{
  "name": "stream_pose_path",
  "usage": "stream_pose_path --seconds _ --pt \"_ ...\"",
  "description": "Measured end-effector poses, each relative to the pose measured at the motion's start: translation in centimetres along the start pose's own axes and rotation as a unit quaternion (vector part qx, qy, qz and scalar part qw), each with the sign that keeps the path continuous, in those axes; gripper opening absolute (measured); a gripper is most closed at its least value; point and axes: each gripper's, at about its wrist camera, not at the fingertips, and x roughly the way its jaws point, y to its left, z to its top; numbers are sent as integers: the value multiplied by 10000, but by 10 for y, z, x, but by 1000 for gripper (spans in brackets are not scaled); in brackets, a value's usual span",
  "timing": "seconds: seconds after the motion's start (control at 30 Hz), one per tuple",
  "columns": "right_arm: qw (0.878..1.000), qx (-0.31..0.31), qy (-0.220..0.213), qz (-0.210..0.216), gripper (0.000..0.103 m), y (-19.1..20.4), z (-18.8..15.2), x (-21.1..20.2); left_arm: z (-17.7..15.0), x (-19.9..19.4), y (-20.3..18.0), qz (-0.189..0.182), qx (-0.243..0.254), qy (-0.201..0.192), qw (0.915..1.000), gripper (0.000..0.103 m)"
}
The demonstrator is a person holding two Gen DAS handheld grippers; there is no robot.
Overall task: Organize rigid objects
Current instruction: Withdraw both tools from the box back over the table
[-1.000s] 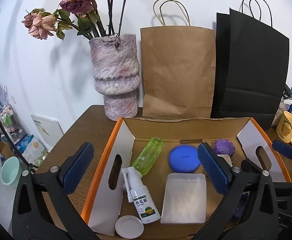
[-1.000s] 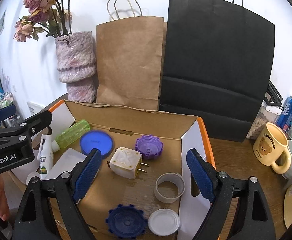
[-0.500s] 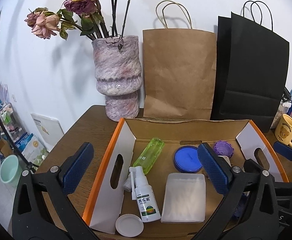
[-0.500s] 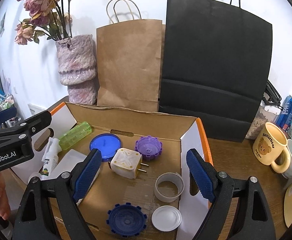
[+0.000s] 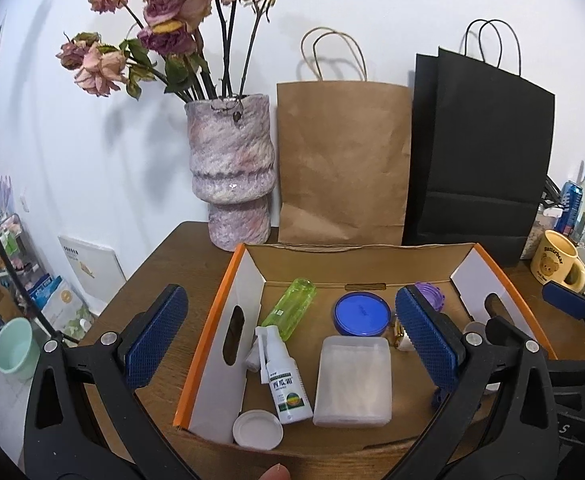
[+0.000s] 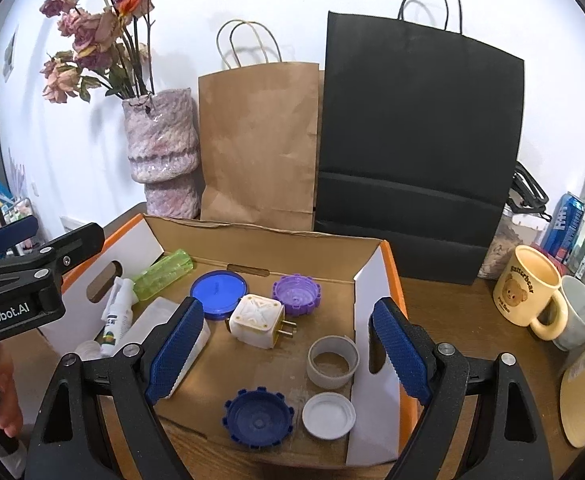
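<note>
An open cardboard box (image 5: pixel 212 320) (image 6: pixel 376 292) with orange edges holds the items. In the left wrist view: a green bottle (image 5: pixel 290 312), a white spray bottle (image 5: pixel 284 380), a clear plastic case (image 5: pixel 352 380), a blue lid (image 5: pixel 360 314), a white cap (image 5: pixel 257 429). In the right wrist view: a white plug adapter (image 6: pixel 257 320), a purple cap (image 6: pixel 296 294), a dark blue cap (image 6: pixel 258 422), a grey ring (image 6: pixel 332 362), a white lid (image 6: pixel 328 416). My left gripper (image 5: pixel 288 340) and right gripper (image 6: pixel 288 356) are open and empty, above the box's near side.
A pink vase of dried roses (image 5: pixel 230 172), a brown paper bag (image 5: pixel 342 164) and a black bag (image 6: pixel 416 140) stand behind the box. A yellow bear mug (image 6: pixel 528 292), a grey cup (image 6: pixel 580 312) and cans (image 6: pixel 568 224) stand at the right.
Both grippers have pulled back and risen from the box, so the box and its contents look smaller and lower. Nothing in the box has moved.
</note>
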Motion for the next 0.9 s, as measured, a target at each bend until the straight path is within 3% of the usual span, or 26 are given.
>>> stream_pose_path --seconds 0.43,0.9 --pt "9997 71 -198 82 91 5 -18 -61 -17 -50 10 -141 -32 -115 9998 103" --pt "9993 -57 -359 86 91 30 -57 -147 -54 -127 16 -330 41 59 9994 103"
